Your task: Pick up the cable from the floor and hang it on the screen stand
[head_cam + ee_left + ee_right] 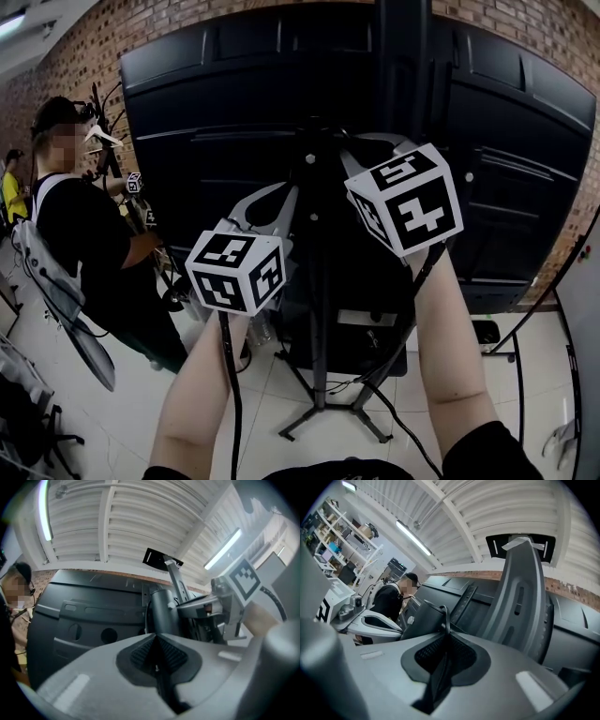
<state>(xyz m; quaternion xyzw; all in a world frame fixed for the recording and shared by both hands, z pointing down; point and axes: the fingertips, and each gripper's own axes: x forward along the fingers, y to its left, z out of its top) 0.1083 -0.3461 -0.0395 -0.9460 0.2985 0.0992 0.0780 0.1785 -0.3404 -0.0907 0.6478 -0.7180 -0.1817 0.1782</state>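
Jaws of right gripper pinching cable (thin, black), loop rising upward

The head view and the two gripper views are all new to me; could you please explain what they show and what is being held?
No robot: a person holds a hand-held claw in each hand, each carrying a cube of square markers. The head view comes from a camera on that person's head, looking forward and down at the back of a black screen on its stand, whose feet rest on the tiled floor. Each gripper view looks along one claw. The right claw is shut on a thin black cable, which loops up ahead of it. The left claw is shut too; whether it pinches the cable I cannot tell. Another person stands at the left.
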